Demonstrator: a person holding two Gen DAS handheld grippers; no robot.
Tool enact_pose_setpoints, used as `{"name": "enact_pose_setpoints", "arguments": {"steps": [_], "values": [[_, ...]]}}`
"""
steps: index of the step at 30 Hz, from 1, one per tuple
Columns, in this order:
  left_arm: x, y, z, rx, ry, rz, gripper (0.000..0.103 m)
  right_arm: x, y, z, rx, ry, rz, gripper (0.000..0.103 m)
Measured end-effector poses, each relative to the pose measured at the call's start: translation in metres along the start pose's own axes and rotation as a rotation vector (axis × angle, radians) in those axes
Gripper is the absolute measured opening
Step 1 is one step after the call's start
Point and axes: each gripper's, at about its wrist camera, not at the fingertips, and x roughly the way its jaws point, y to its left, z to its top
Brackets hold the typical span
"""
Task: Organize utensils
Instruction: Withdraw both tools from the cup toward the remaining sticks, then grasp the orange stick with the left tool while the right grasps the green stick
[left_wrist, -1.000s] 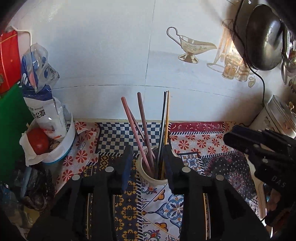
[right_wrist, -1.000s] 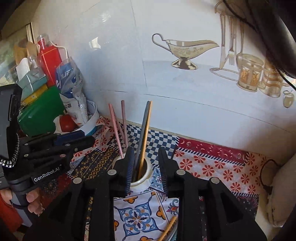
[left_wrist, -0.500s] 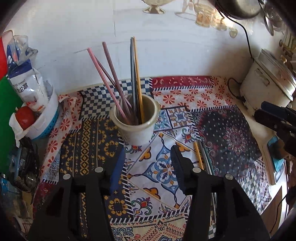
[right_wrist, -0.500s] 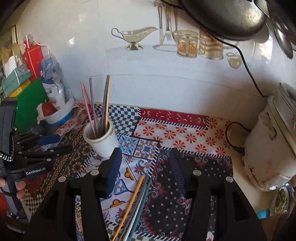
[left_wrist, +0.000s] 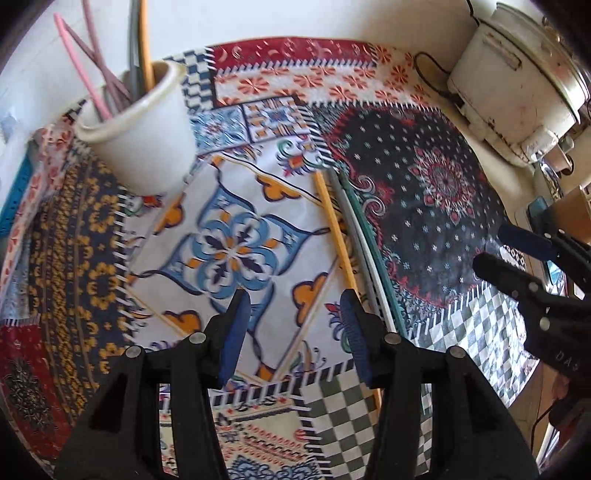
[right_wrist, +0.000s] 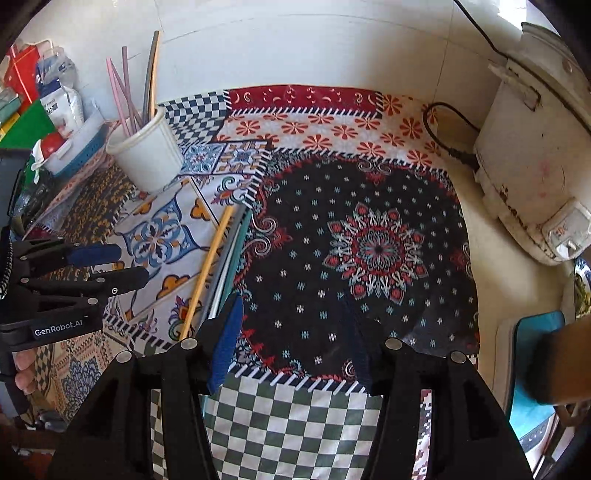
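Observation:
A cream cup (left_wrist: 144, 136) (right_wrist: 146, 151) stands at the back left of the patterned cloth and holds pink, grey and yellow chopsticks (right_wrist: 127, 88). Loose chopsticks lie side by side on the cloth: a yellow one (left_wrist: 334, 229) (right_wrist: 208, 266), grey and white ones (left_wrist: 360, 243) and a teal one (right_wrist: 234, 258). My left gripper (left_wrist: 293, 306) is open and empty, just above the near ends of the loose chopsticks. My right gripper (right_wrist: 295, 317) is open and empty, over the dark part of the cloth right of the chopsticks.
A white rice cooker (right_wrist: 532, 147) with a black cord (right_wrist: 439, 129) stands at the right. A blue-white basket (right_wrist: 77, 144) with a bag and other items sits left of the cup. A tiled wall (right_wrist: 295, 44) is behind. A teal item (right_wrist: 532, 369) lies at the right edge.
Both grippers have pulled back from the cup and tilted down toward the cloth. The loose chopsticks now lie close below the left gripper. Both stay open and empty.

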Motion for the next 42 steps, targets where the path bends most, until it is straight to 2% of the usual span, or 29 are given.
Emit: {"name": "enact_pose_setpoints", "arguments": {"steps": [7,12,15,17,19,24,29,33,35,37,39,40,42], "values": [[0.019,-0.020,0.007,0.043,0.012,-0.002,0.049,0.010,0.000,-0.021,0.018,0.042,0.015,0.050],[0.030,-0.018,0.013,0.034,0.030,-0.009,0.035,0.018,0.008,-0.029,0.029,0.042,0.091,0.050],[0.034,-0.014,0.014,0.022,0.028,-0.039,0.030,0.026,0.013,-0.031,0.026,0.052,0.108,0.048],[0.035,-0.013,0.015,0.029,0.020,-0.047,0.029,0.031,0.015,-0.031,0.023,0.059,0.119,0.038],[0.036,-0.012,0.017,0.024,0.020,-0.056,0.029,0.037,0.017,-0.030,0.015,0.075,0.130,0.033],[0.039,-0.008,0.022,0.010,0.032,-0.092,0.025,0.042,0.023,-0.031,-0.005,0.089,0.149,0.031],[0.040,-0.014,0.024,0.051,0.026,-0.092,0.025,0.048,0.032,-0.030,-0.044,0.083,0.140,0.030],[0.045,-0.024,0.031,0.111,0.007,-0.056,0.025,0.050,0.036,-0.027,-0.094,0.075,0.123,0.030],[0.048,-0.026,0.037,0.123,0.000,-0.042,0.025,0.051,0.038,-0.027,-0.120,0.069,0.103,0.026],[0.049,-0.025,0.040,0.122,-0.002,-0.033,0.019,0.051,0.037,-0.027,-0.130,0.067,0.105,0.023],[0.050,-0.021,0.042,0.114,0.001,-0.029,0.009,0.051,0.033,-0.027,-0.117,0.070,0.100,0.014],[0.050,-0.018,0.041,0.107,0.002,-0.038,0.009,0.051,0.031,-0.027,-0.116,0.069,0.085,0.006],[0.049,-0.014,0.040,0.096,0.005,-0.042,0.006,0.050,0.022,-0.027,-0.091,0.076,0.092,0.005]]}}
